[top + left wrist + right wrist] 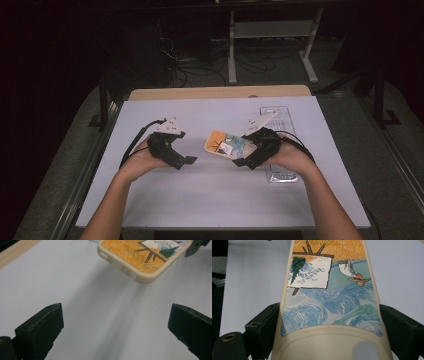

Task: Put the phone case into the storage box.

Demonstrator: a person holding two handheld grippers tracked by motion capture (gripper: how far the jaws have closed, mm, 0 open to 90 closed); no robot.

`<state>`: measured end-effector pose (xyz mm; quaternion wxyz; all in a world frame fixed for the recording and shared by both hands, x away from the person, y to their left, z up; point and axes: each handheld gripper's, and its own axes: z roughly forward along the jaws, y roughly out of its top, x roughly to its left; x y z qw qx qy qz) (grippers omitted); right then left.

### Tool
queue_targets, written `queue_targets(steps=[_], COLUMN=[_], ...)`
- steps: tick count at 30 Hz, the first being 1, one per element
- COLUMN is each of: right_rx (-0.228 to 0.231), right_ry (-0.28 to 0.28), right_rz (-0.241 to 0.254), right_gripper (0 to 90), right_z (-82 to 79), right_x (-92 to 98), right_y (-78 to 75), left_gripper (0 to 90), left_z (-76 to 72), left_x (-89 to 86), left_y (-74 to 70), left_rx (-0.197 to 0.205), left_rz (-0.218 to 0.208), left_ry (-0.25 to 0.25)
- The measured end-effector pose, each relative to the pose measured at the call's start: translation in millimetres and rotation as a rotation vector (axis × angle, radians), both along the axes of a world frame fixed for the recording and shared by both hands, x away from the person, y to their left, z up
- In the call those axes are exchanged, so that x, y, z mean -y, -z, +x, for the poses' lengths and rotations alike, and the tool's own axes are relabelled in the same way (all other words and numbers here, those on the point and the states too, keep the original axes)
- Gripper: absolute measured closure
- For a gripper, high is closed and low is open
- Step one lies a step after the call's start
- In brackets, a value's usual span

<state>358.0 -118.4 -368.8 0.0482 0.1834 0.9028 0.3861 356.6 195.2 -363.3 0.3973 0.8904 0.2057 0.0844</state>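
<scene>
You are holding the painted phone case (226, 144) above the white bench (200, 195), clamped in your right hand-held gripper (248, 155), while your left hand-held gripper (182, 159) is gaping wide and empty nearby.

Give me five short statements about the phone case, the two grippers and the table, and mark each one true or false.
1. The right gripper is shut on the phone case. True.
2. The left gripper holds the case too. False: its fingers stand open with nothing between them, and the case is apart from them.
3. The case lies flat on the table. False: it is held up above the table, and the left gripper view shows its shadow below it.
4. The case has a painted picture in orange and blue with a cream rim. True.
5. A clear plastic tray lies on the table near the right hand. True.
</scene>
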Motion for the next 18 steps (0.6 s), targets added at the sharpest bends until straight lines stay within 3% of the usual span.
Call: queue_targets(steps=[6, 7, 18], right_rx=[-0.016, -0.012, -0.019], right_ry=[0.033, 0.035, 0.059], right_rz=[-0.025, -0.024, -0.035], right_gripper=[9.8, 9.8, 9.8], right_z=[-2.7, -2.0, -6.5], right_x=[-0.1, 0.2, -4.3], right_y=[8.2, 8.9, 13.9], left_gripper=[0.0, 0.0, 0.0], left_z=[-3.9, -5.1, -8.9], left_x=[-2.9, -2.4, 0.3], left_y=[8.8, 11.2, 21.6], left_rx=[-0.008, -0.017, -0.021], left_rz=[0.004, -0.013, -0.024], left_ry=[-0.035, -0.054, -0.083])
